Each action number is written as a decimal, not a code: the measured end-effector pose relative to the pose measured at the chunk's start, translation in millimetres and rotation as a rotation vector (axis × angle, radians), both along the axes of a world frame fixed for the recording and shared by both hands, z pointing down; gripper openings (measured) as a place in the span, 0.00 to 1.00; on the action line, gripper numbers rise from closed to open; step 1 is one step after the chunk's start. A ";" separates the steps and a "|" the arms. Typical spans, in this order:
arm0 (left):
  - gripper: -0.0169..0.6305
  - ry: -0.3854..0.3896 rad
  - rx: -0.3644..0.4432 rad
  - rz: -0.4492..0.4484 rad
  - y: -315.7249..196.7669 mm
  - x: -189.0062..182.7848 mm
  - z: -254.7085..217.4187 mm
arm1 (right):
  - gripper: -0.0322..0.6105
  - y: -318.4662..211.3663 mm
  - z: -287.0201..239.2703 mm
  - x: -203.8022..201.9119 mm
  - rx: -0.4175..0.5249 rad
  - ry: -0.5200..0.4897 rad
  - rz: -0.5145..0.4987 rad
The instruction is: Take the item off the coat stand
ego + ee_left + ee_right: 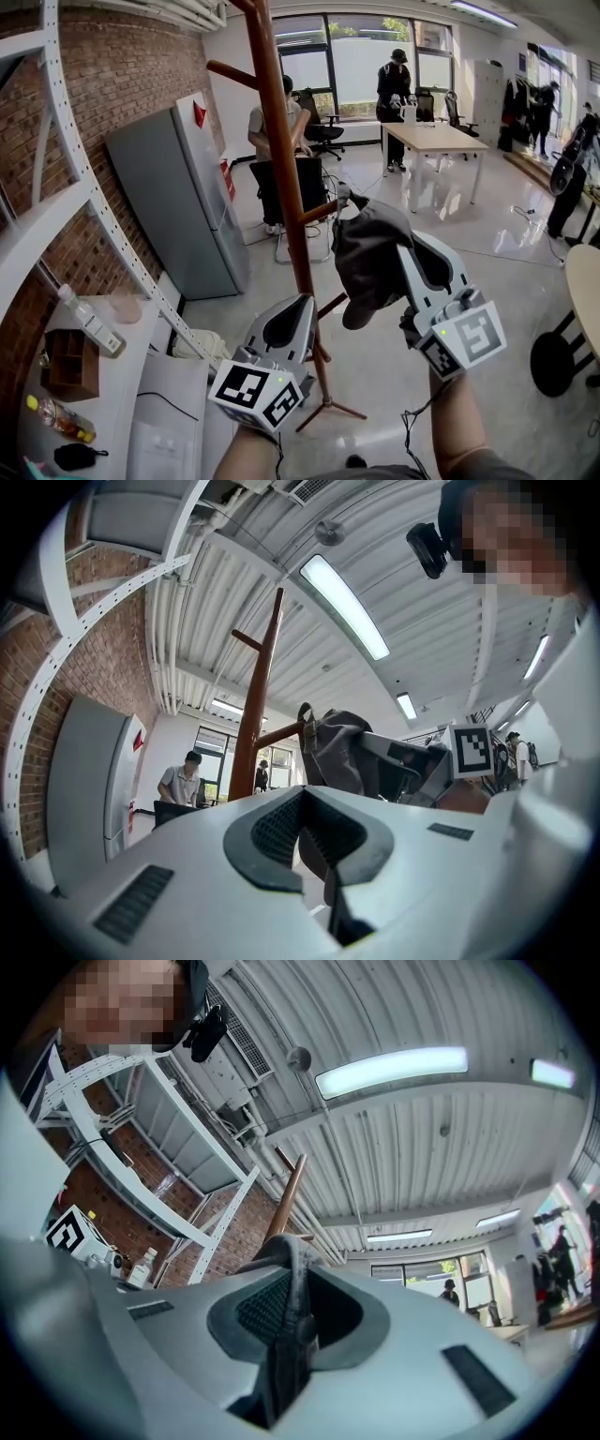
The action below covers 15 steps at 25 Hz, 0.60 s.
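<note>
two grippers are raised at the coat stand [278, 141], but only one has work in it: the right gripper [405, 246] has its fingers clamped on a fold of the dark cap [367, 267], the cloth pinched flat between them in the right gripper view. the cap hangs just beside the tip of a short peg [321, 208] that slopes up and away from the pole toward the right; i cannot tell whether its strap is still caught there. the left gripper [306, 305] sits lower, near the pole and apart from the cap, its fingers together on nothing. since the peg's long axis runs up and rightward, the cap likely comes free by drawing it that way, off the tip, with the right hand alone.
</note>
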<state>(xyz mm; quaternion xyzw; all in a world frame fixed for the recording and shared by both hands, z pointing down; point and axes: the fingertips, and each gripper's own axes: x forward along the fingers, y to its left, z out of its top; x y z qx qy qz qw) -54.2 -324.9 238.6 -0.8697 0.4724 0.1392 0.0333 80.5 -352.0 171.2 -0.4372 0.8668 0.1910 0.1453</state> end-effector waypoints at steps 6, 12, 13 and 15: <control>0.04 -0.002 -0.004 0.034 5.5 14.2 -2.0 | 0.13 10.6 -5.7 21.2 0.007 -0.027 0.042; 0.04 0.000 -0.022 0.059 11.7 21.5 9.0 | 0.13 15.8 20.3 26.4 -0.031 -0.037 0.044; 0.04 0.000 -0.028 0.061 12.1 21.5 11.6 | 0.13 16.8 23.8 24.7 -0.039 -0.029 0.046; 0.04 -0.001 -0.035 0.063 11.9 21.2 15.4 | 0.13 18.5 30.1 21.3 -0.053 -0.006 0.055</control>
